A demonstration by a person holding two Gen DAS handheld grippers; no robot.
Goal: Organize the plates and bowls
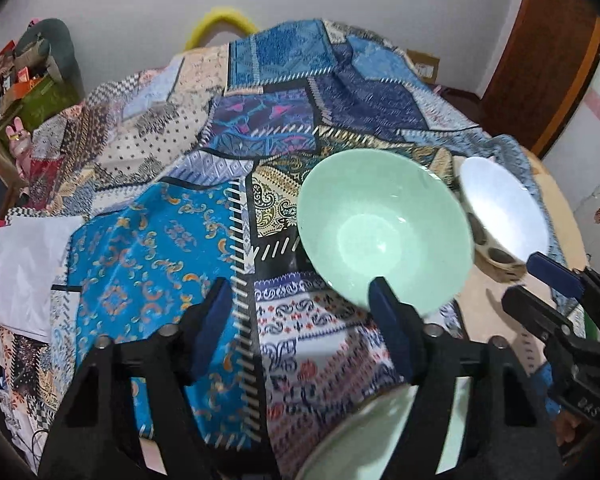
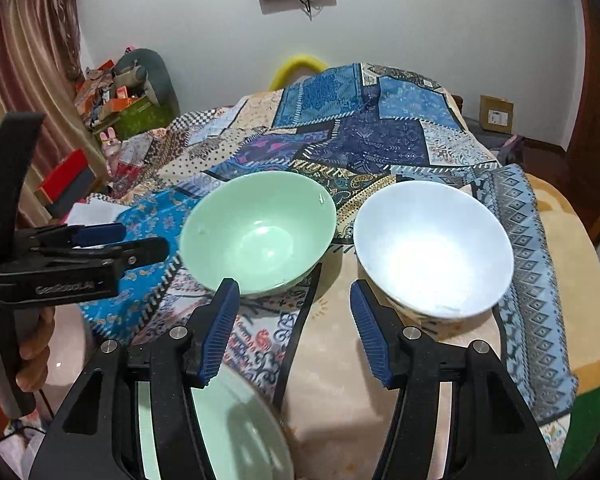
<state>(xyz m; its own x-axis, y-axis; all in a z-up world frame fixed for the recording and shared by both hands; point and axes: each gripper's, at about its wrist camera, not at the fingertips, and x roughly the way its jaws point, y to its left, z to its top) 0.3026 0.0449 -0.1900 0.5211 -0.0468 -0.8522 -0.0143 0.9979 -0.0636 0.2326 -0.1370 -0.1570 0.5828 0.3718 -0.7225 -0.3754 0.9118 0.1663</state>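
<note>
A pale green bowl stands upright on the patchwork cloth. A white bowl stands just to its right on a beige table mat. A pale green plate lies at the near edge, under both grippers. My left gripper is open, with nothing between its fingers. It hangs to the left of the green bowl, apart from it. My right gripper is open and holds nothing. Its right finger is close to the white bowl's near rim.
The patchwork cloth covers most of the round table. White fabric lies at the left edge. Boxes and clutter stand against the wall at the left. A hand holds the left gripper's grip.
</note>
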